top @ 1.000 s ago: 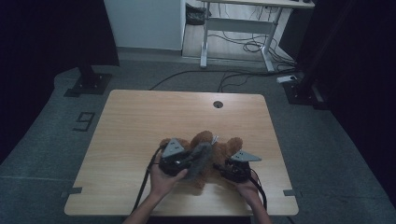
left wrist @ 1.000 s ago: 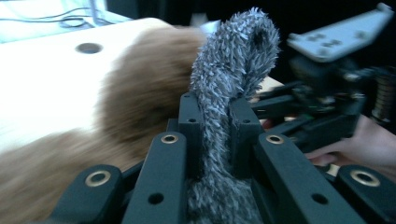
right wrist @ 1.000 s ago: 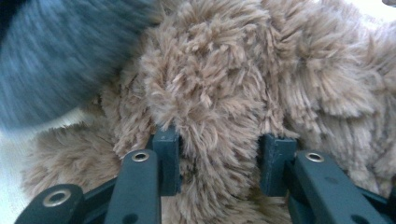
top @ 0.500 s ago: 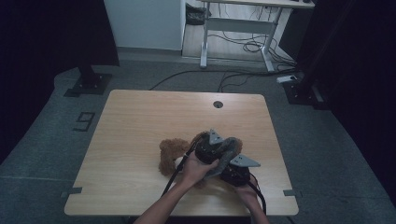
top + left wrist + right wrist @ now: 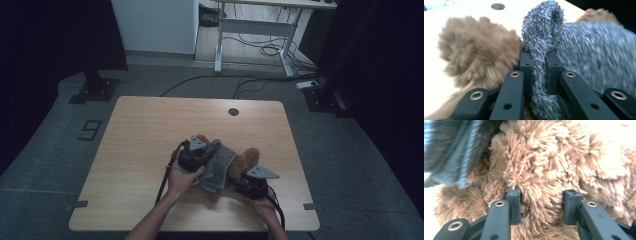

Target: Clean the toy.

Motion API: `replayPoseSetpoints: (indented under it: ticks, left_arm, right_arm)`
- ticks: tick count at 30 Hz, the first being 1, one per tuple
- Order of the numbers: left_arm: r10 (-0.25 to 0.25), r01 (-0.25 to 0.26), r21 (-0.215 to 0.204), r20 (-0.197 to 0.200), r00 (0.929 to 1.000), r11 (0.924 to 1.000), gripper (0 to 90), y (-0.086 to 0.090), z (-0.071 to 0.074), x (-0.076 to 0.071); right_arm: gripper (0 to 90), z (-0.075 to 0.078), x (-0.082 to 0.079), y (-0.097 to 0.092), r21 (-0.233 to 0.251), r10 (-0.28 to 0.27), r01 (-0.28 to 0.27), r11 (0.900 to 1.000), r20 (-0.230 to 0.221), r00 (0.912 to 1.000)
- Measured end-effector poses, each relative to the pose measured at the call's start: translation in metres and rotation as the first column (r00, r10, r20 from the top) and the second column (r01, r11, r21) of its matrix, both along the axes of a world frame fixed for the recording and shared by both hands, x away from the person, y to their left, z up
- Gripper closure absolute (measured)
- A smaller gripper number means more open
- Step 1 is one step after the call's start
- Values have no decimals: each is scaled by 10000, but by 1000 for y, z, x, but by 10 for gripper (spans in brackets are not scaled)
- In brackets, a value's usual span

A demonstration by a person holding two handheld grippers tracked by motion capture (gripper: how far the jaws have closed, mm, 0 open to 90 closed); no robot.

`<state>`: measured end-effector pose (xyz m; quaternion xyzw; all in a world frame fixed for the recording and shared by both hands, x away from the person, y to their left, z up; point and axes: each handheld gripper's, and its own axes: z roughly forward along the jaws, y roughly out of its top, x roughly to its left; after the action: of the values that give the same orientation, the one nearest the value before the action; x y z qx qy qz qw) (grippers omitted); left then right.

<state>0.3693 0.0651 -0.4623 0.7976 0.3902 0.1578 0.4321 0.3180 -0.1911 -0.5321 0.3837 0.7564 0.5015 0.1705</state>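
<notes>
A brown plush toy (image 5: 246, 160) lies on the wooden table (image 5: 150, 130) near its front edge. A grey fuzzy cloth (image 5: 218, 165) is draped over the toy's left half. My left gripper (image 5: 196, 155) is shut on a fold of that cloth (image 5: 539, 37), and in the left gripper view (image 5: 539, 56) the brown fur (image 5: 479, 57) lies just to its left. My right gripper (image 5: 252, 182) sits at the toy's near right side. Its jaws (image 5: 541, 202) are shut on a thick tuft of the brown fur (image 5: 544, 170), with the grey cloth (image 5: 454, 152) hanging blurred at upper left.
A round cable hole (image 5: 233, 111) sits near the table's far edge. The table's left and far parts are bare wood. On the floor beyond stand a white desk frame (image 5: 250, 30) with cables and a dark stand base (image 5: 95, 87) to the left.
My left gripper swung right over the toy with the grey cloth, then came back left, leaving the cloth spread across the toy. The right gripper kept still on the fur.
</notes>
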Motion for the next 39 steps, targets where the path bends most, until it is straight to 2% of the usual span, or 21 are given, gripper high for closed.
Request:
replayPoseSetpoints:
  ticks: [4, 11, 15, 18, 24, 27, 29, 34, 37, 39]
  left_arm:
    - [180, -179, -531, 15, 9998, 9984, 787, 29, -1, -4]
    - [514, -486, -918, 280, 9983, 9946, 787, 56, 1, -13]
    - [953, -914, -1241, 256, 9951, 9881, 788, 77, -4, -16]
    - [1271, -1255, -1504, 13, 9919, 9806, 789, 94, -9, -17]
    - [1717, -1725, -1179, -170, 9850, 9779, 790, 112, -17, -15]
    - [1922, -1951, -1235, -357, 9807, 9730, 790, 121, -21, -11]
    - [1870, -1907, -1366, -398, 9816, 9721, 791, 124, -21, -11]
    - [1556, -1533, -1363, 65, 9878, 9787, 799, 109, -9, -14]
    - [1039, -984, -1484, 296, 9941, 9840, 800, 88, 3, -14]
    - [708, -652, -1283, 395, 9967, 9896, 800, 71, 9, -14]
  right_arm:
    - [595, 0, 0, 1, -19, -3, 3, 10000, 7, 10000]
    - [595, 0, 0, 1, 3, -17, 17, 10000, -11, 10000]
    - [595, 0, 0, 0, 63, 9, -9, 10000, -26, 10000]
    - [595, 0, 1, 0, 72, 9, -9, 10000, -32, 10000]
    - [594, 0, 1, 0, 93, -17, 17, 10000, -70, 10000]
    - [595, 0, 2, 0, 131, -28, 29, 9999, -72, 10000]
    - [595, 0, 2, -1, 141, -19, 20, 9999, -82, 10000]
    - [595, -1, 1, -1, 156, -57, 58, 9999, -74, 10000]
    - [595, -1, 1, 0, 153, -65, 66, 9999, -75, 10000]
    - [595, -1, 1, 0, 154, -61, 63, 9999, -73, 10000]
